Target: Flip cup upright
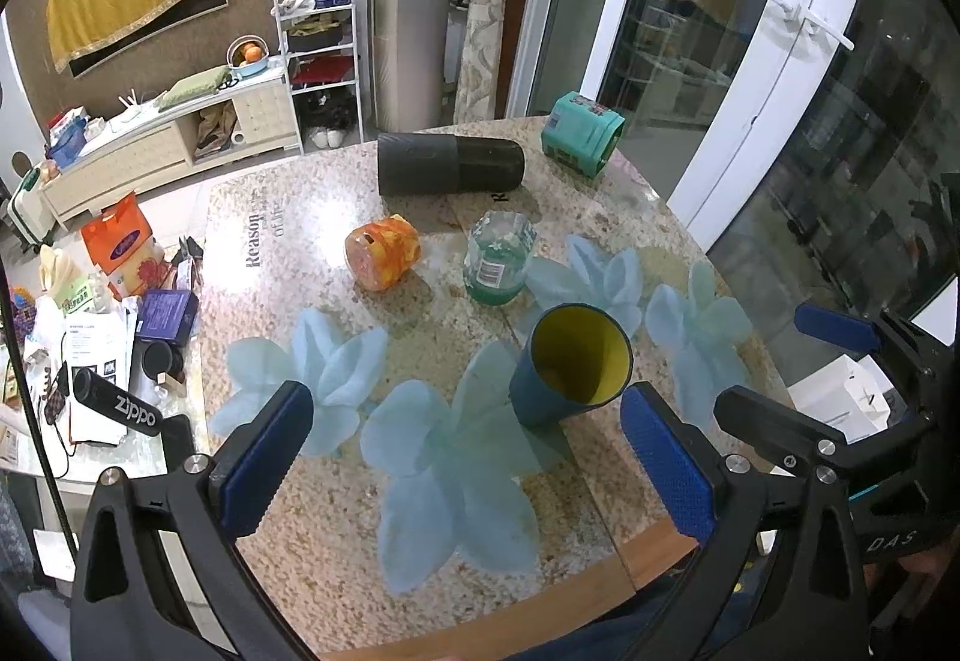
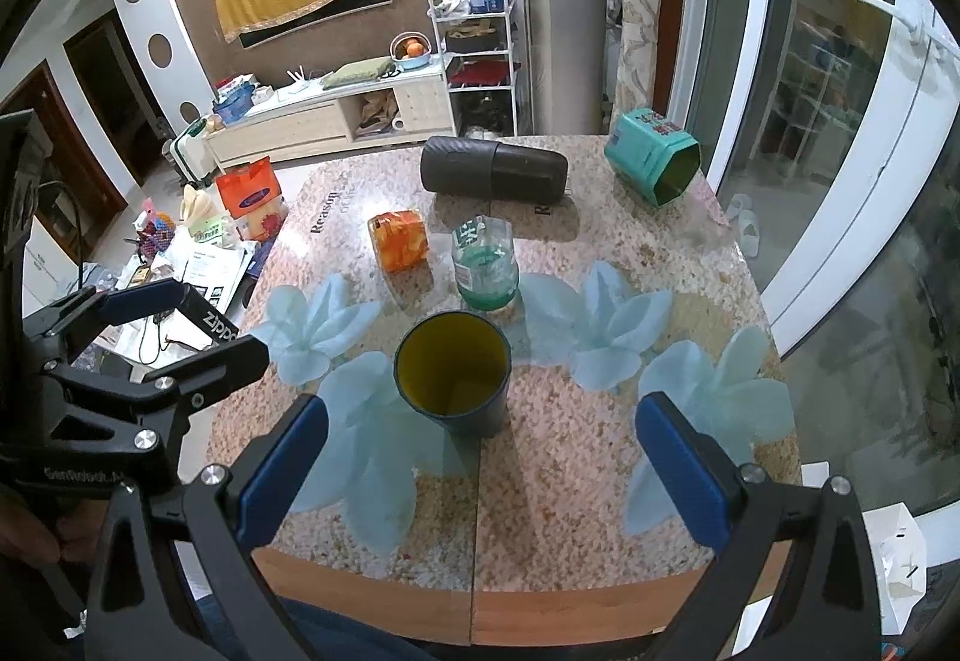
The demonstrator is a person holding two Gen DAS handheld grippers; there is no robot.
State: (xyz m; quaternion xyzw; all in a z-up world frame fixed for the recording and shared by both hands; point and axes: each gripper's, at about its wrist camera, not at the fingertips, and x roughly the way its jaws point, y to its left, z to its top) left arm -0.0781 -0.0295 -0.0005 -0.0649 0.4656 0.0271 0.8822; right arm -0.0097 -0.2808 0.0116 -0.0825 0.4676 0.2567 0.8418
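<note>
A dark blue cup with a yellow inside [image 1: 570,364] stands upright on the speckled table [image 1: 336,517], mouth up; it also shows in the right wrist view [image 2: 453,370]. My left gripper [image 1: 465,460] is open and empty, held back from the cup, which sits ahead toward its right finger. My right gripper [image 2: 480,466] is open and empty, with the cup ahead between its fingers but apart from them. The right gripper's fingers [image 1: 837,328] show at the right of the left wrist view.
A black cylinder [image 1: 450,163] lies on its side at the back. A teal tin [image 1: 582,133] lies at the back right. An orange jar [image 1: 381,253] and a clear green bottle [image 1: 498,259] lie mid-table. A cluttered side table [image 1: 90,361] stands left.
</note>
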